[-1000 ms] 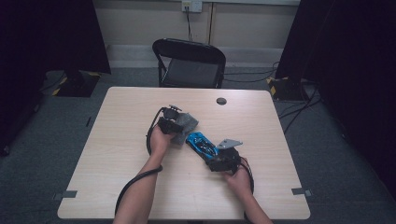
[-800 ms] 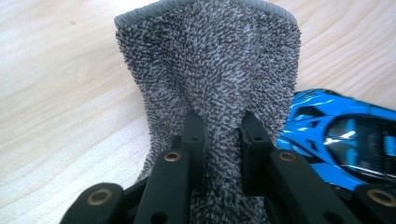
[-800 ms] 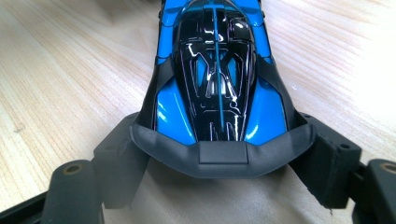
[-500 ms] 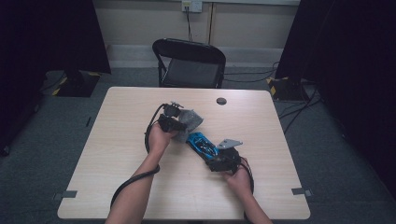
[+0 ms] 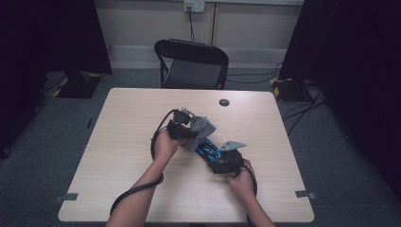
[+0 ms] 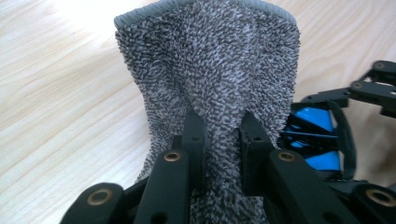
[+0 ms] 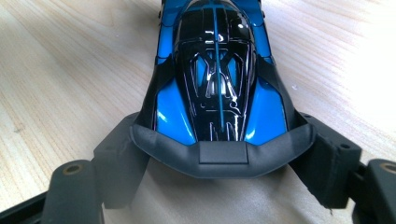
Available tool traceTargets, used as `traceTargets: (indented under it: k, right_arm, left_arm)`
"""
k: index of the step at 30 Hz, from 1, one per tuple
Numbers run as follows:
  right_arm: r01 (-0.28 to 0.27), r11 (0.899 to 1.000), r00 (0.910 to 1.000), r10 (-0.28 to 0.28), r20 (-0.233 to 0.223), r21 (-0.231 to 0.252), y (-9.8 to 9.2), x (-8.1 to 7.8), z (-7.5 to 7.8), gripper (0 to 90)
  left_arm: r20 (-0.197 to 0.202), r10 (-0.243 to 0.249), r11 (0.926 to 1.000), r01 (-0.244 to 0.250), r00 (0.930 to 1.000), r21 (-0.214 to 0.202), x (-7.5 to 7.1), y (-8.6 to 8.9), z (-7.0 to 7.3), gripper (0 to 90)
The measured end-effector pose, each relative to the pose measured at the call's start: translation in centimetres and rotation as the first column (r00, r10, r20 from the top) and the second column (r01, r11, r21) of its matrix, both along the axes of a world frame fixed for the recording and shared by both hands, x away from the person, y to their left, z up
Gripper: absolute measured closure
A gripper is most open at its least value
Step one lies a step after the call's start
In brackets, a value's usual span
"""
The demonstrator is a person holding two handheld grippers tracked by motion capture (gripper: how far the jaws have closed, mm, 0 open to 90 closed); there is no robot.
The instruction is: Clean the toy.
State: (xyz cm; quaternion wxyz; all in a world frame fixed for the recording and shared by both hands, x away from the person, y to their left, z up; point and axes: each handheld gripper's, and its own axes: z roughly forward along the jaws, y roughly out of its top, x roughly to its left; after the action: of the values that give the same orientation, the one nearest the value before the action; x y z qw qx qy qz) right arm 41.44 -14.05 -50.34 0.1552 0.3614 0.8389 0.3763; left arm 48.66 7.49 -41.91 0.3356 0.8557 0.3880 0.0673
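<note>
Two grippers are busy here, and each one has its own thing. The left gripper [image 5: 185, 128] has its jaws squeezed tight on a fuzzy grey cloth [image 6: 205, 70]. In the left gripper view the cloth is pinched between the two black jaws and spreads out above them like a fan. The right gripper [image 5: 226, 163] has its jaws wide, one pressed against each side of the back end of a shiny blue and black toy car [image 7: 217, 84]. It looks like it is holding the car so it cannot roll.

The job looks like wiping the toy car with the cloth. The getting-ready part seems done: the cloth is picked up and the car is held. I think the wiping is in the middle or about to happen, because I cannot tell if the car is clean all over yet. What is left is to rub the cloth along the car and then put both things down.

Now, where things are, starting from the toy car [image 5: 206, 149]. The car sits on the table [image 5: 118, 156], near its middle. The right gripper is touching the car at its back end, on the side close to the person. The cloth [image 5: 201, 128] hangs just beside the car's front end, on the far side, and I cannot tell if it touches the car. The left gripper is just beside the car's front, a bit to the left.
</note>
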Motion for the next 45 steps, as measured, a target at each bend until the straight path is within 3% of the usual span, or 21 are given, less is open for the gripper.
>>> traceTargets:
  k: [18,27,34,38,45]
  right_arm:
    - [0.0,1.0,1.0,0.0,0.0,-0.001,0.0,0.0,0.0,24.9]
    - [0.0,1.0,1.0,0.0,0.0,-0.001,0.0,0.0,0.0,24.9]
    - [0.0,1.0,1.0,0.0,-0.001,-0.001,0.0,0.0,0.0,24.9]
    - [0.0,1.0,1.0,0.0,-0.001,-0.001,0.0,0.0,0.0,24.9]
    - [0.0,1.0,1.0,0.0,0.0,-0.001,0.0,0.0,0.0,24.9]
  left_arm:
    - [-0.014,-0.095,0.9955,0.095,0.9954,-0.002,-2.5,-3.2,-1.4,76.6]
    - [-0.007,-0.146,0.9885,0.146,0.9893,0.039,-4.0,-4.9,-2.3,76.6]
    - [-0.018,-0.16,0.986,0.161,0.987,0.044,-4.1,-5.2,-2.7,76.6]
    - [-0.001,-0.17,0.9832,0.17,0.9854,0.066,-4.2,-5.4,-2.7,76.6]
    - [-0.005,-0.162,0.9845,0.162,0.9867,0.067,-3.8,-5.2,-2.6,76.4]
